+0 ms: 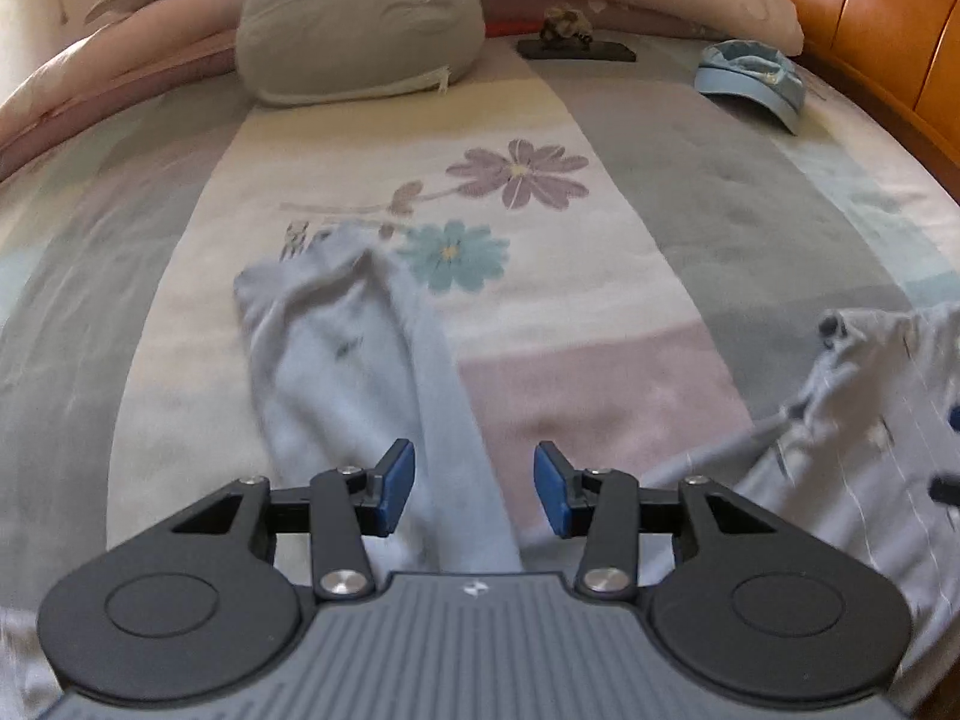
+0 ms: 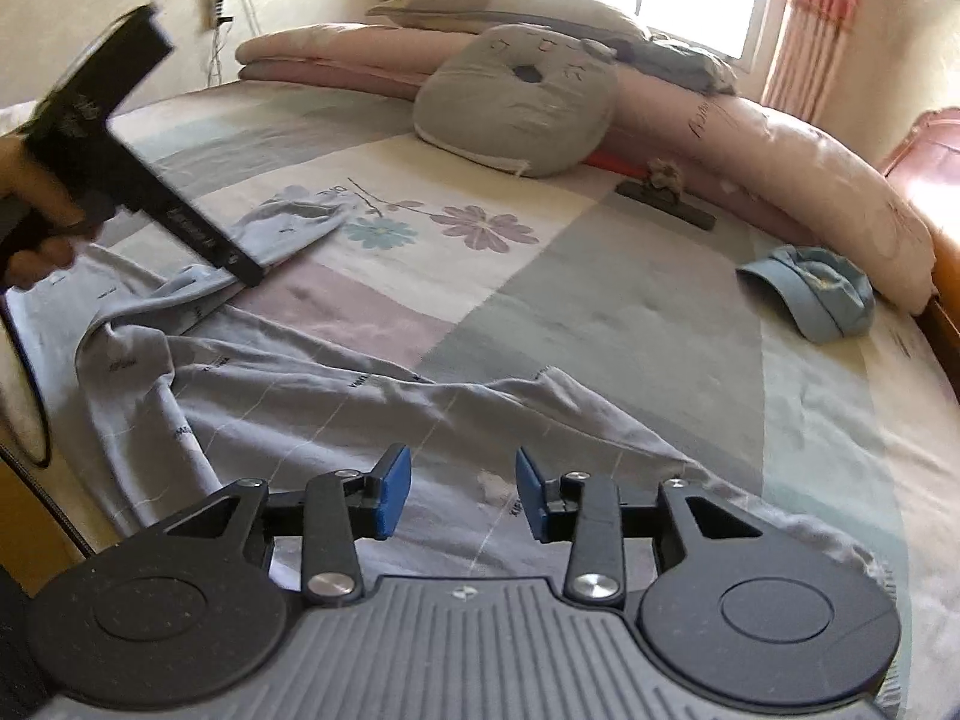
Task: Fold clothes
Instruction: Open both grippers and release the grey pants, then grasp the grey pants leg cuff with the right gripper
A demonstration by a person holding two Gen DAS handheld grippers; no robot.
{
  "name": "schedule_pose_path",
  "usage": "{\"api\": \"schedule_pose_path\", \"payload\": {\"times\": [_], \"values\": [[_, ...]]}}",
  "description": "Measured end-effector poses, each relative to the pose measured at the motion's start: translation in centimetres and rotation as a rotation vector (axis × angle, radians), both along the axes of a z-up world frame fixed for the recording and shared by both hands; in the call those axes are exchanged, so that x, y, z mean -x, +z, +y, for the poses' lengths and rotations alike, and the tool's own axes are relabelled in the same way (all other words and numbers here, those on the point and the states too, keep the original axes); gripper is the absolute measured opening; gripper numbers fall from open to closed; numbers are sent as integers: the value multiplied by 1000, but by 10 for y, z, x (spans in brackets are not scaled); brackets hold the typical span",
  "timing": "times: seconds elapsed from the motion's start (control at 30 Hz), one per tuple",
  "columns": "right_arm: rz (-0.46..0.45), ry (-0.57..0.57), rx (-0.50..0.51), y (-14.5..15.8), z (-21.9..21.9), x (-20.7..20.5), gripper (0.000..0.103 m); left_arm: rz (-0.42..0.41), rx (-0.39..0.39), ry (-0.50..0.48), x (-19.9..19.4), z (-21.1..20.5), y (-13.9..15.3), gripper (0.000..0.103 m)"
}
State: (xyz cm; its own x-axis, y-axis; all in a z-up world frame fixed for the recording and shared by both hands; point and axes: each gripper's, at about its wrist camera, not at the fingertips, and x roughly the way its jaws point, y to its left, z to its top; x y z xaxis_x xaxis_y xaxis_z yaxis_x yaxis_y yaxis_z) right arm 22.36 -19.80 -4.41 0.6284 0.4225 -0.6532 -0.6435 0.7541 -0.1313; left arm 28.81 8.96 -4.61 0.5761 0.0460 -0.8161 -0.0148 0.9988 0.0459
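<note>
Shirt (image 2: pixel 288 414) lies rumpled (both grippers parted) across bed (image 2: pixel 630 300).

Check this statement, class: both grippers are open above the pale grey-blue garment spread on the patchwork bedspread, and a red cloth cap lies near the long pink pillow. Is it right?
One detail is wrong: the cloth cap is light blue, not red, as the right wrist view shows. The rest stands: the left gripper and right gripper are open above the pale grey-blue garment on the patchwork bedspread, and the cap lies near the long pink pillow.

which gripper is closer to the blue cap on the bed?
Right. The right gripper hovers over the grey garment, with the blue cap ahead to its right. The left gripper is across the bed, over the garment's sleeve, farther from the cap.
</note>
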Motion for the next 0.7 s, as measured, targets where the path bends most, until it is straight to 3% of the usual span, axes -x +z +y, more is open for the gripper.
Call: {"api": "schedule_pose_path", "payload": {"times": [0.1,0.3,0.5,0.7], "values": [[-4,-11,16,-2,-2,-1,46,11,-61,4,-25,0,-5,45],[1,-31,5,-3,-8,2,50,37,-76,36,-53,7,-9,45],[96,-54,-77,-8,-22,-5,59,33,42,66,-32,26,2,51],[204,-18,-188,-5,-10,-26,66,-10,158,151,13,62,16,68]]}}
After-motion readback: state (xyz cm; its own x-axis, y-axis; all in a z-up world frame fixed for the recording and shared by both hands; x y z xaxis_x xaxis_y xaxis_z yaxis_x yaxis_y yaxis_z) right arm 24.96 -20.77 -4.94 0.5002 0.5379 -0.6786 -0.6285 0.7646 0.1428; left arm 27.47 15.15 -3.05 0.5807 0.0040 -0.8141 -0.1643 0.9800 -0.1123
